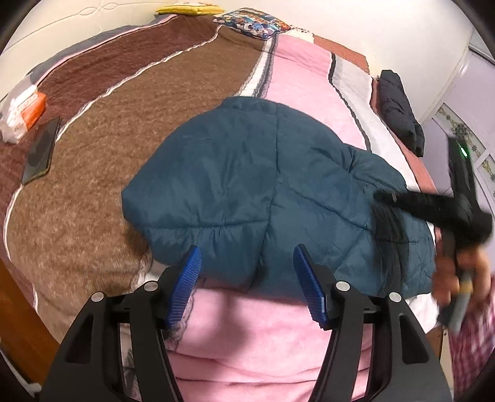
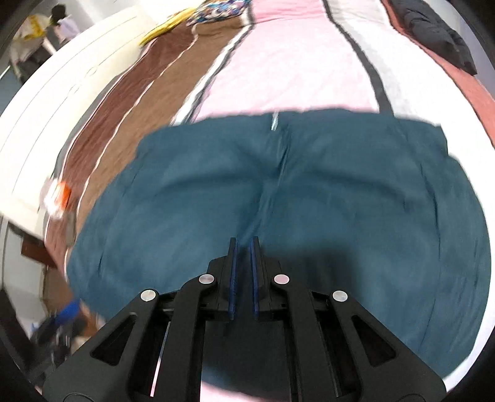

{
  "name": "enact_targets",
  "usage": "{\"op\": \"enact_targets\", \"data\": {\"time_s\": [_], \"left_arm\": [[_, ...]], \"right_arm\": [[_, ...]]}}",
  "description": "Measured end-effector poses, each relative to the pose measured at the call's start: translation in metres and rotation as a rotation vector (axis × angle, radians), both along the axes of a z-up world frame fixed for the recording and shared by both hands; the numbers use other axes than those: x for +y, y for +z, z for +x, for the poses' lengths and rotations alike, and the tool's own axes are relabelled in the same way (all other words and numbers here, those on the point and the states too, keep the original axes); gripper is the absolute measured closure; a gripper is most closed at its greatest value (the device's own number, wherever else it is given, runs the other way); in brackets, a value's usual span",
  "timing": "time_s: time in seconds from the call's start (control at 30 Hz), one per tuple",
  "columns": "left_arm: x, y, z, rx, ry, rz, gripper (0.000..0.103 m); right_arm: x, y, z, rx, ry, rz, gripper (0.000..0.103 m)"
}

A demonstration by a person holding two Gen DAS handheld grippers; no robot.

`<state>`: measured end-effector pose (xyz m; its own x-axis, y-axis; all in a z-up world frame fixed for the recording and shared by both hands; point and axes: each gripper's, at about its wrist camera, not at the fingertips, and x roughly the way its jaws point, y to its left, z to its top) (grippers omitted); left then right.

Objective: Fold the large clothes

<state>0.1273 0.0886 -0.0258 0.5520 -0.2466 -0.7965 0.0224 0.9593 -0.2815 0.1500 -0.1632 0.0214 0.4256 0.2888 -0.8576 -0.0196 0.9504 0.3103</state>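
A teal quilted jacket (image 1: pixel 263 191) lies folded on the bed, over the pink and brown blanket. My left gripper (image 1: pixel 247 269) is open and empty, its blue pads just at the jacket's near edge. My right gripper (image 1: pixel 383 198) shows blurred at the right of the left wrist view, over the jacket's right side. In the right wrist view the jacket (image 2: pixel 309 198) fills the middle and the right gripper (image 2: pixel 243 244) hovers above it with its pads nearly together and nothing between them.
A dark folded garment (image 1: pixel 399 111) lies at the bed's far right edge. A black tablet (image 1: pixel 41 151) and an orange and white packet (image 1: pixel 24 111) lie at the left. A patterned pillow (image 1: pixel 250 23) is at the head. A white headboard (image 2: pixel 62 102) runs along the left.
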Motion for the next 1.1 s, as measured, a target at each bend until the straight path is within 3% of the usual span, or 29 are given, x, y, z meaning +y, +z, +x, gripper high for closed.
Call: {"op": "enact_targets", "data": {"time_s": [0.13,0.33,0.53,0.73,1.1], "left_arm": [[-0.001,-0.009,-0.006,0.028,-0.001,-0.001,0.041],[-0.002,-0.022,-0.014,0.046,0.005,0.001,0.041],[0.0,-0.036,-0.011,0.113,0.028,-0.006,0.041],[0.012,-0.039,-0.004,0.109,0.093,-0.002,0.035],[0.018,-0.034,0.016,0.095,0.121,-0.01,0.026]], "right_arm": [[0.005,-0.015,-0.029,0.019,0.007,-0.011,0.096],[0.011,-0.04,-0.023,0.058,0.006,-0.033,0.096],[0.009,-0.059,-0.017,0.064,0.003,-0.023,0.098],[0.011,-0.062,-0.017,0.053,0.007,-0.031,0.098],[0.013,-0.062,-0.024,0.039,0.008,-0.051,0.098]]}}
